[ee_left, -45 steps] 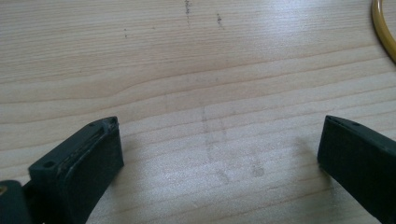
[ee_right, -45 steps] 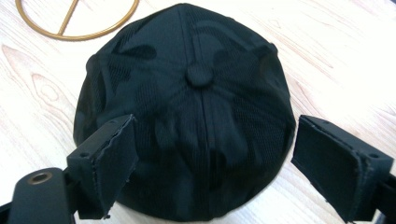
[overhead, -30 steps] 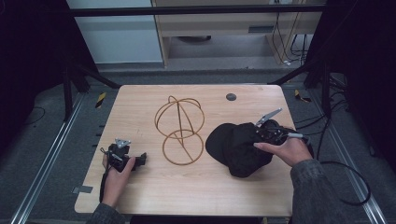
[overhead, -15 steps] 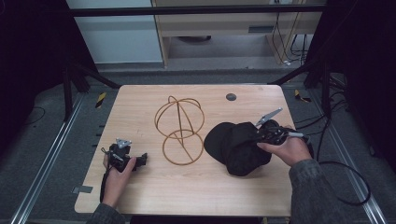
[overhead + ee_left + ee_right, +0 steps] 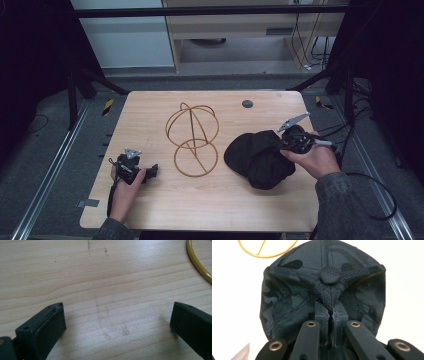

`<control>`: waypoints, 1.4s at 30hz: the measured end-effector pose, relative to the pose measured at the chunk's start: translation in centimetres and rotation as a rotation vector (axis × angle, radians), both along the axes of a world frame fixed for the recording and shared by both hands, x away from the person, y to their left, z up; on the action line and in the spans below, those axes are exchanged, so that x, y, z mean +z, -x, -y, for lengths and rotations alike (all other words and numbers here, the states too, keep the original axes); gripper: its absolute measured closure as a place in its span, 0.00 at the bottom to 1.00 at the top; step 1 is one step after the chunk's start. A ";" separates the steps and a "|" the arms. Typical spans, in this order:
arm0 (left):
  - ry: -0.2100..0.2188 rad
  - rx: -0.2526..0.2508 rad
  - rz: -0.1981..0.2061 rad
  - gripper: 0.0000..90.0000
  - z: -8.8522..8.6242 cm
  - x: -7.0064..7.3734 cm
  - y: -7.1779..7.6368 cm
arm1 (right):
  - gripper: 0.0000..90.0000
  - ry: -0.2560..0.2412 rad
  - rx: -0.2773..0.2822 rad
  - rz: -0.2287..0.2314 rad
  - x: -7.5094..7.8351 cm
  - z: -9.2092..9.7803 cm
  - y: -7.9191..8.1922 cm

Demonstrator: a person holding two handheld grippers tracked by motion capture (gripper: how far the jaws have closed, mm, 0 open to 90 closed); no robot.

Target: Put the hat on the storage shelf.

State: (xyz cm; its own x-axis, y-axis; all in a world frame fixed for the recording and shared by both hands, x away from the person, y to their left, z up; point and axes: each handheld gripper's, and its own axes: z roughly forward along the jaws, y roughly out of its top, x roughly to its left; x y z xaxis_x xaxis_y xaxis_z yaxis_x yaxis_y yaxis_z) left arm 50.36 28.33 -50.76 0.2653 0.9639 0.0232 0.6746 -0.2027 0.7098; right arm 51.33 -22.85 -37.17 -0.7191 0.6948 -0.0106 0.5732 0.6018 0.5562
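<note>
Right of the wire hat stand [image 5: 192, 140], the black cap [image 5: 257, 157] was pinched near its crown button by the right hand-held gripper [image 5: 331, 312]; lifting steadily was advisable. The left hand-held gripper [image 5: 117, 322] was held released on the counter [image 5: 150, 115].

No text, label, brand, number or sign can be read anywhere in these views. The black cap [image 5: 322, 290] shows a tone-on-tone camouflage pattern and a fabric button at its crown, without lettering. The wooden counter [image 5: 150, 110] beside it bears only grain and faint scuff marks, no writing.
</note>
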 end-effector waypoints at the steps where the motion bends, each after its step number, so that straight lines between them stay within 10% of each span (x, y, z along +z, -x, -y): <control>1: 0.001 0.000 0.000 0.00 0.0 0.0 0.0 | 0.96 -0.002 -0.004 0.000 0.1 0.0 0.1; 42: 0.006 -0.003 0.004 0.00 0.1 0.0 0.1 | 0.96 -0.170 -0.115 0.257 12.6 1.4 4.9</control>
State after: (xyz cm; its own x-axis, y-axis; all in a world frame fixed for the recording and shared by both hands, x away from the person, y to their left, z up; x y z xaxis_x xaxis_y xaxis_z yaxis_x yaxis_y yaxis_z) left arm 50.26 28.20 -50.79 0.2678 0.9633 0.0183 0.6715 -0.2002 0.7135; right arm 46.48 -24.29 -24.55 -0.6249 0.7785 -0.0585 0.4601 0.4277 0.7780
